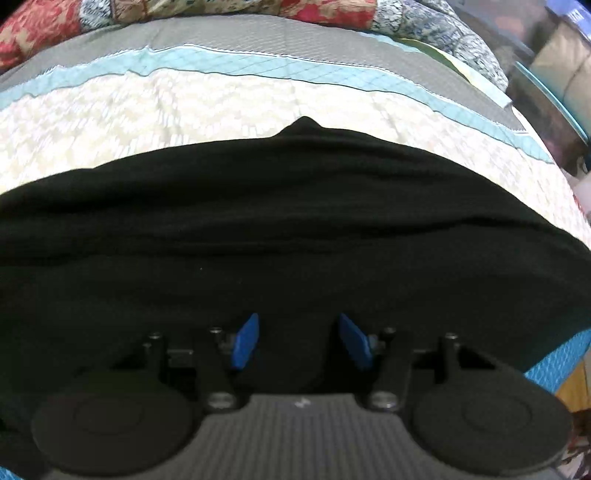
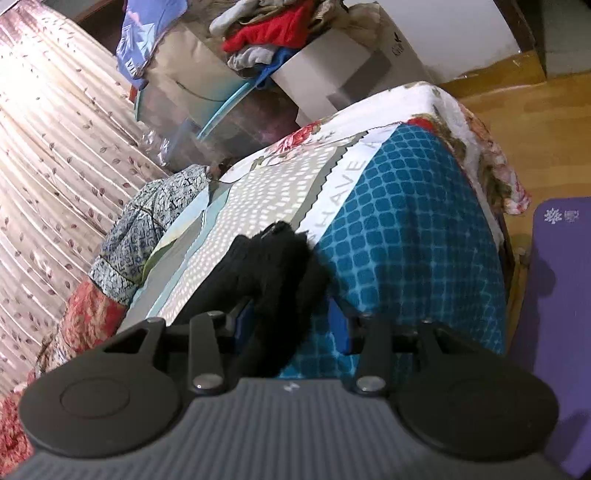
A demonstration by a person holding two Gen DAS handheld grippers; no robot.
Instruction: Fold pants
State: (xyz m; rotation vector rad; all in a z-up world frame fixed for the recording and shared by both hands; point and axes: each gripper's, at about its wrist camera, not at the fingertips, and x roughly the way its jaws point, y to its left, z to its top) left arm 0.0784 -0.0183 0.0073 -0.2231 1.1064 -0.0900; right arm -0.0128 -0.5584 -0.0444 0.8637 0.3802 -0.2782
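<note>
The black pants (image 1: pixel 280 221) lie spread across the patterned bedspread (image 1: pixel 184 110) and fill the lower half of the left wrist view. My left gripper (image 1: pixel 299 341) hovers just over their near part with its blue pads (image 1: pixel 245 341) apart and nothing between them. In the right wrist view the pants (image 2: pixel 266 266) run away from the camera as a dark bundle. My right gripper (image 2: pixel 291 325) has its blue pads (image 2: pixel 338 328) apart, with the near end of the pants lying between them.
A rumpled floral quilt (image 1: pixel 325 11) lies along the bed's far side. Beside the bed stand clear storage bins (image 2: pixel 207 110) and a white box (image 2: pixel 332 66) piled with clothes. A purple mat (image 2: pixel 557 295) lies on the wooden floor at right.
</note>
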